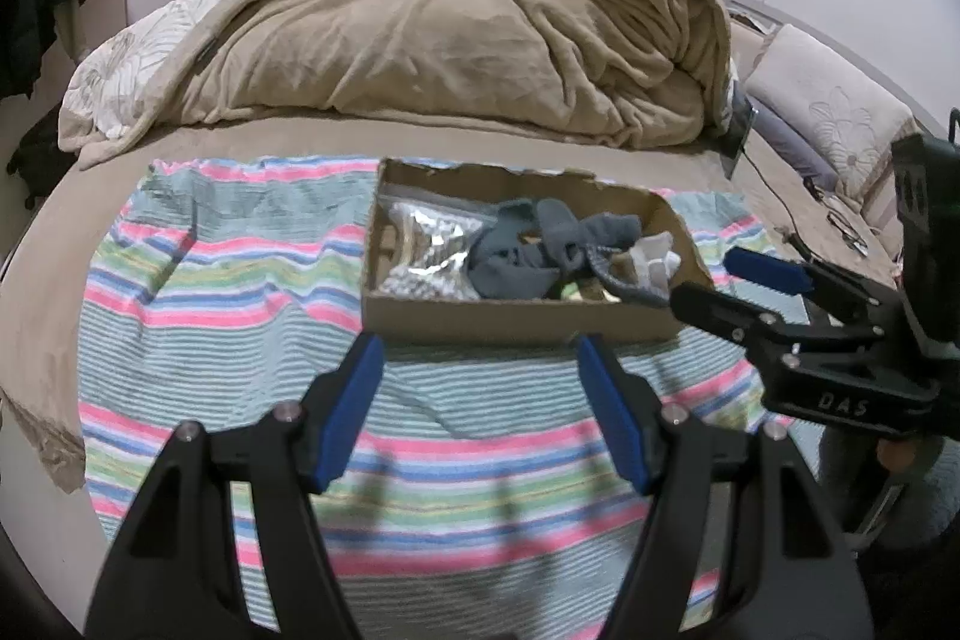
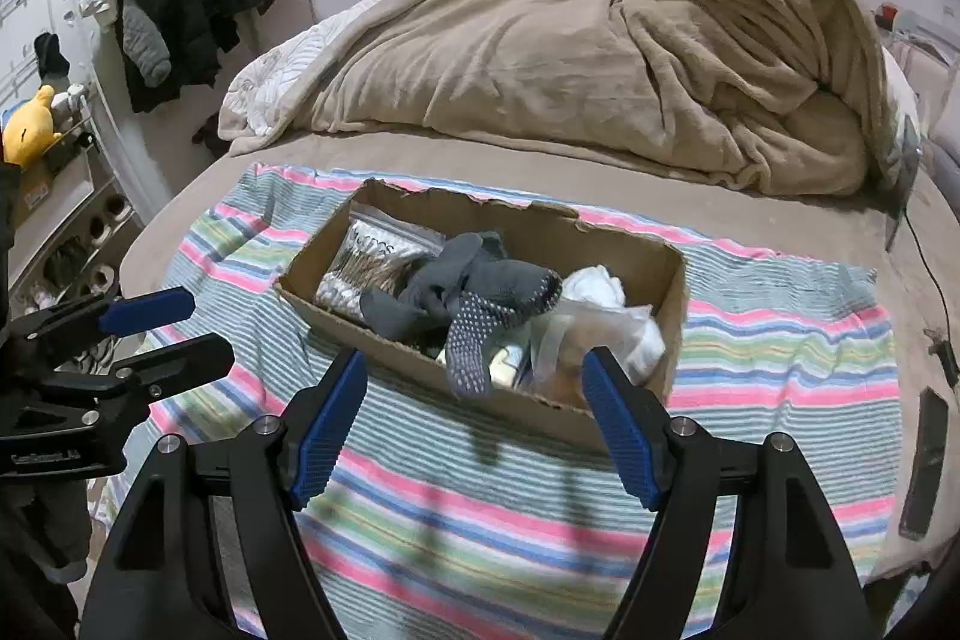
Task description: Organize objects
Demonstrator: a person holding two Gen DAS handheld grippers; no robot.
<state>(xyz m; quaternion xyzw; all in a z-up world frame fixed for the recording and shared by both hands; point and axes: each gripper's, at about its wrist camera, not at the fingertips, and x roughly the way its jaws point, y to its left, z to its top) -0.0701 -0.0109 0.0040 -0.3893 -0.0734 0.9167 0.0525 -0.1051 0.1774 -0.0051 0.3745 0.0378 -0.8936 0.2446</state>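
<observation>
Left gripper [image 1: 480,358] and right gripper [image 2: 474,370], both spread apart, hover just before the cardboard box [image 2: 672,292]

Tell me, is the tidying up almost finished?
Hard to say how far. Already in the torn brown cardboard box: grey dotted grip socks, a clear zip bag of cotton swabs and crumpled white cloth. In hand: nothing, since the left gripper and right gripper are both open and empty. Left: possibly sorting that jumbled pile, as nothing loose lies on the striped pastel towel.
</observation>
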